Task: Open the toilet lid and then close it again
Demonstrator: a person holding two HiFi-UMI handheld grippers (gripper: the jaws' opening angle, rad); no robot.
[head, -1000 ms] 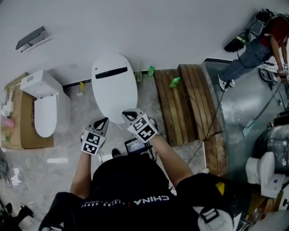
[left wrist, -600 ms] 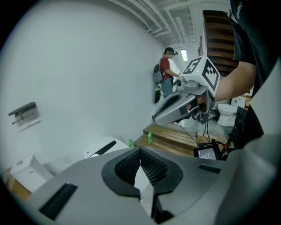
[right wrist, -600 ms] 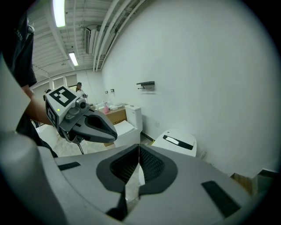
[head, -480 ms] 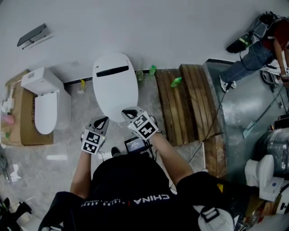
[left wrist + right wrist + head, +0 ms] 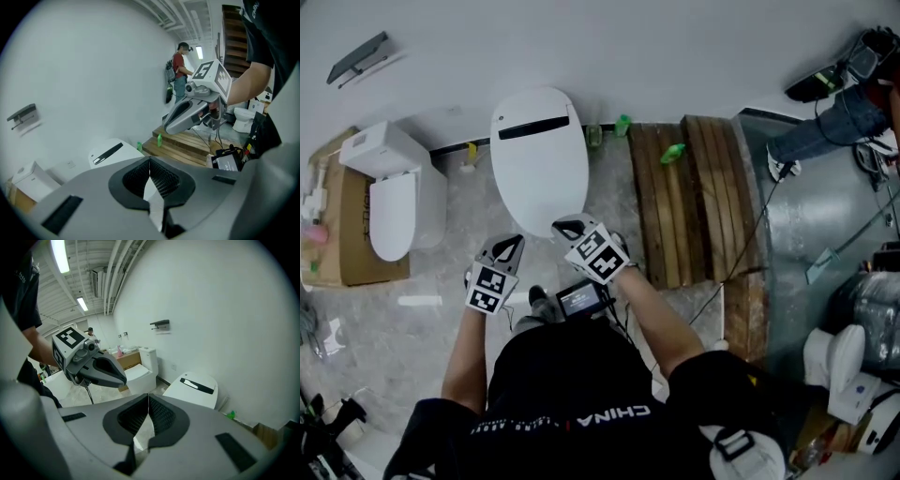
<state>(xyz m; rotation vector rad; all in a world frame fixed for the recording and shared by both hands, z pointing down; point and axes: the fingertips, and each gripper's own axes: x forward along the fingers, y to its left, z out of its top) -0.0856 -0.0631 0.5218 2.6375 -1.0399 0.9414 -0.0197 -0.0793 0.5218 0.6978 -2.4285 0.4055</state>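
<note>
Toilet lid (image 5: 539, 161): white, oval, lying down over the bowl in the upper centre of the head view, its far end against the white wall (image 5: 656, 47). A black strip (image 5: 531, 127) crosses the lid near that end.

Right gripper (image 5: 564, 228): at the lid's near edge, lower right of it; jaws pressed together with nothing between them. Whether the tips touch the lid cannot be told.

Left gripper (image 5: 512, 244): just below the lid's near edge, to the left; jaws likewise closed and empty.

Small screen device (image 5: 579, 300): below the two grippers, at the person's front.

Second toilet (image 5: 394, 206): left of the lid, lid down, beside a cardboard box (image 5: 347, 258).

Wooden platform (image 5: 684, 206): right of the lid, with two green bottles (image 5: 673, 152) at its far end.

Wall bracket (image 5: 358, 58): upper left corner.

Second person (image 5: 839, 112): upper right corner, on the grey floor.
</note>
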